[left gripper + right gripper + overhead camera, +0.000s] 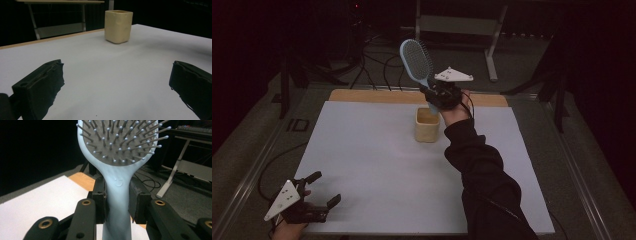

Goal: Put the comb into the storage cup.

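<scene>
Black two-jaw left gripper (323, 189) and right gripper (117, 202), each topped by a grey triangular plate; brass-ringed holes on right gripper's links; black sleeve (484, 175).

The hairbrush (117, 182) clamped in my right gripper (117, 202) looks like smooth, matt pale-blue plastic, with a dotted grey pad and thin grey bristles tipped in pale balls; my jaws against its handle are matt black with a rough, slightly worn face, and brass-coloured metal eyelets sit in the black links below them. The cream cup (118, 25) has a dull, faintly dimpled surface, material uncertain. It stands on a smooth matt white sheet (377, 165), behind which runs a strip of bare light wood (372, 96); my left gripper (117, 87), spread wide, shows coarse, ragged-edged matt black pads (40, 85).
</scene>
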### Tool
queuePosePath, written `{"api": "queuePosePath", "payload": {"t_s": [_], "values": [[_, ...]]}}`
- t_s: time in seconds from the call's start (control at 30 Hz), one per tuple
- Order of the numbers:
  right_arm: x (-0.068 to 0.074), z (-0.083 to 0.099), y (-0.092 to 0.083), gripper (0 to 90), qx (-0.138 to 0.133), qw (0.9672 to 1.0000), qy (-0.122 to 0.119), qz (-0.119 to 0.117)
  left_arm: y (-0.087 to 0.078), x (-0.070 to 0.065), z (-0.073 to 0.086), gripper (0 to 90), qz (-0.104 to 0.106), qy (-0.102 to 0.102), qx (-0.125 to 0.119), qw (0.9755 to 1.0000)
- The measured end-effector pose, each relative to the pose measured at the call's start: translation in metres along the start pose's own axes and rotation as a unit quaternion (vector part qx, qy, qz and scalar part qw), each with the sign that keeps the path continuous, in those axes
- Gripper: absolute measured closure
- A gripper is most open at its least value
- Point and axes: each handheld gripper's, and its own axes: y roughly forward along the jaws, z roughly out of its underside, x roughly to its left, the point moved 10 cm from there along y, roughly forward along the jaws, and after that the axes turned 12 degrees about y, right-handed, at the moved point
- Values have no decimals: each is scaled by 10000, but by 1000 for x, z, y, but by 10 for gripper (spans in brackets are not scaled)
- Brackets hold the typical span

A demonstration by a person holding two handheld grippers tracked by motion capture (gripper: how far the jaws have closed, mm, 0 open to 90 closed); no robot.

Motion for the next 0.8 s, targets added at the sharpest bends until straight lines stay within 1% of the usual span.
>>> {"api": "queuePosePath", "payload": {"t_s": [0.07,0.1,0.17,0.23,0.3,0.47,0.63,0.7,0.8], "values": [[-1,-1,1,702,-91,10000,0,31,0,0,0,0,3,-12,-5,10000],[-2,-1,2,702,-133,9999,-9,2,0,0,0,0,0,-9,-2,10000],[-3,-1,4,702,-152,9999,23,28,0,0,0,0,-1,-16,-9,10000],[-5,0,8,702,-116,9999,50,21,0,0,0,0,-5,-13,-10,10000],[-5,-1,11,702,-98,9999,19,25,0,0,0,0,1,-17,-13,10000],[-6,-3,18,702,-166,9998,45,35,0,1,0,0,5,-21,-16,10000],[-5,-6,23,702,-252,9997,-7,16,-1,1,0,0,8,-38,-26,10000],[-6,-7,26,702,-282,9996,82,-7,-1,0,0,0,12,-31,-26,10000],[-7,-5,29,702,-312,9994,112,-35,-1,1,0,0,13,-42,-35,10000]]}}
